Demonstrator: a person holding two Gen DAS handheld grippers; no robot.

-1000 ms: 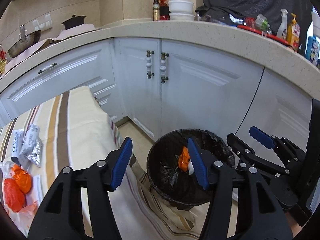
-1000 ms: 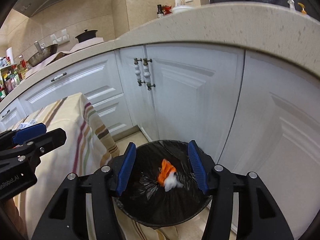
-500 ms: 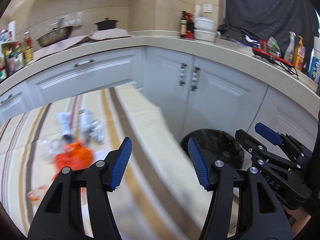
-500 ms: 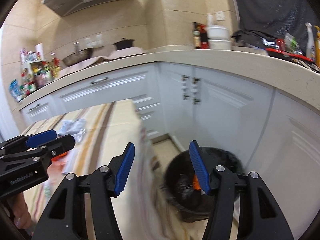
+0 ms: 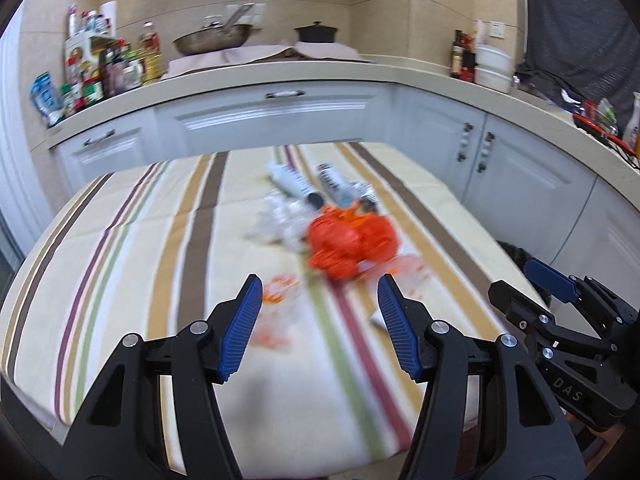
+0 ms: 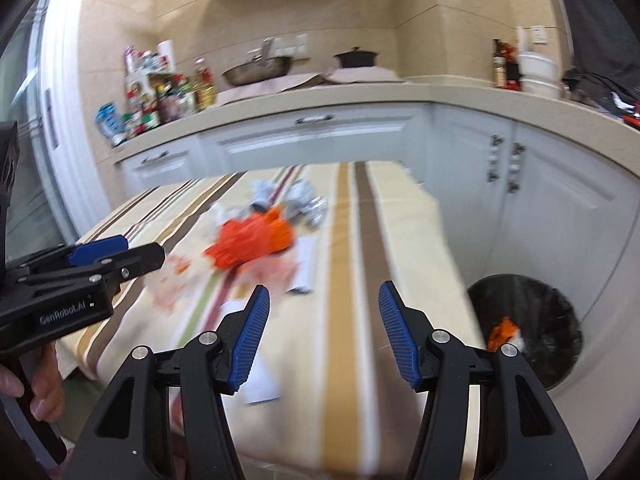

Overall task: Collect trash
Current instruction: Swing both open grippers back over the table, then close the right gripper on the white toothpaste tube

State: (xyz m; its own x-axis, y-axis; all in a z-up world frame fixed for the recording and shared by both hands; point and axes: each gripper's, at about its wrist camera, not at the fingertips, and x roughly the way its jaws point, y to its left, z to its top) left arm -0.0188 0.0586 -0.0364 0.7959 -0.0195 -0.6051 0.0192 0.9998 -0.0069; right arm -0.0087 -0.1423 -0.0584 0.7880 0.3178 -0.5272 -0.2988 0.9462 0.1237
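A pile of trash lies on the striped tablecloth [image 5: 160,280]: crumpled orange wrappers [image 5: 350,242], silver and white packets [image 5: 332,184] and clear plastic [image 5: 280,220]. My left gripper [image 5: 318,328] is open and empty, above the cloth just short of the pile. My right gripper [image 6: 320,336] is open and empty over the table's near right part; the orange wrappers [image 6: 256,240] lie ahead to its left. The black-lined bin [image 6: 528,328] stands on the floor at the right, with orange and white trash [image 6: 504,332] inside. Both views are blurred.
White cabinets [image 5: 280,120] and a beige counter [image 5: 260,76] run behind and right of the table. A wok [image 5: 212,40], a black pot [image 5: 316,34] and bottles [image 5: 100,76] stand on the counter. A white paper slip [image 6: 262,376] lies near the right gripper.
Both grippers have swung left from over the bin to over the table. The trash pile now lies ahead of them; the bin has moved to the right edge of view.
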